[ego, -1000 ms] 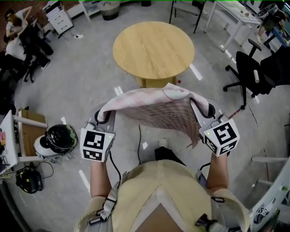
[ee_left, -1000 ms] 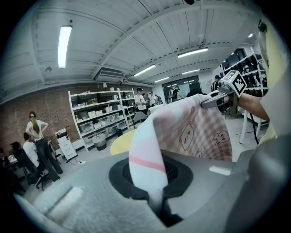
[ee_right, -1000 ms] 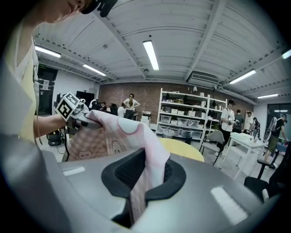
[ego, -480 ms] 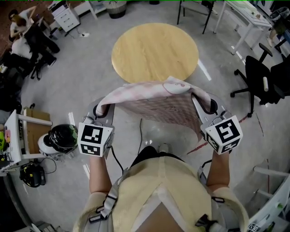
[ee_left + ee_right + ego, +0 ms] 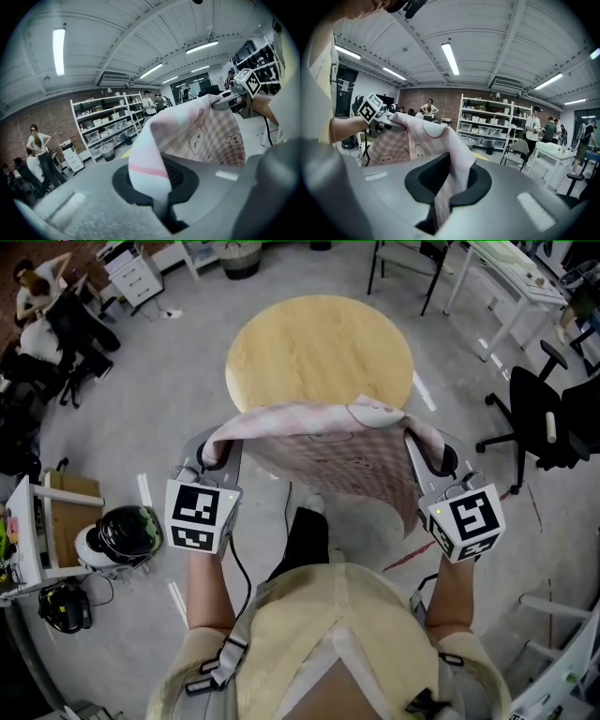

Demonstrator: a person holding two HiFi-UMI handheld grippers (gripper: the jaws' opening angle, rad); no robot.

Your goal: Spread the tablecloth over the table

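L gripper: jaws are pinching shut on the cloth's left corner. A white edge w/ a pink stripe is running up out of them in the left gripper view.
R gripper: jaws are clamping tight on the right corner, w/ fabric bunching up through the gap.
Tablecloth: pink check w/ bear prints. It is hanging in the air between both grippers, sagging at the middle.
Table: round, wood top, standing at 12 o'clock from the cloth. The cloth's far edge is just overlapping its near rim in the head view.
Chair: black office chair, sitting approx 3 o'clock from the table.
Shelves: white, standing by a brick wall.
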